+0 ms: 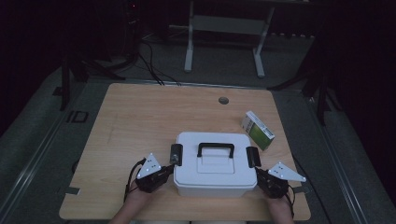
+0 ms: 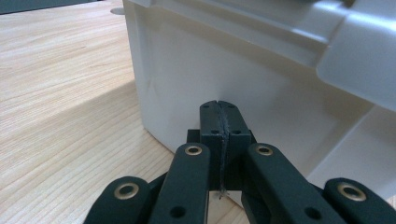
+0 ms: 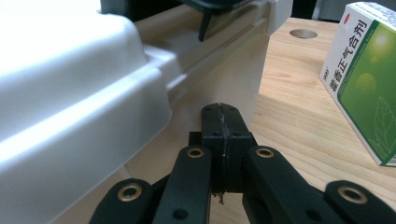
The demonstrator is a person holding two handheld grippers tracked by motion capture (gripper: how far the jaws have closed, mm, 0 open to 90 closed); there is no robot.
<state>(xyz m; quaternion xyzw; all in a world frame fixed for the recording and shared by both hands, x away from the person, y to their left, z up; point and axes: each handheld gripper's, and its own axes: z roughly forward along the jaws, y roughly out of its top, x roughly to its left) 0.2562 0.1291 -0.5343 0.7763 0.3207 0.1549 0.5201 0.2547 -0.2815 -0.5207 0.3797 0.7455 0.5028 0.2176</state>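
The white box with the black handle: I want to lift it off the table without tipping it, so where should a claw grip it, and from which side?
Grip the black handle on the lid of the white box, coming straight down from above. It arches over a shallow recess at the lid's middle, leaving room for a jaw beneath, and its central spot should keep the box level. The side walls look too wide and smooth to pinch.

The box sits on the table, a gripper at either side, carton behind it to the right.
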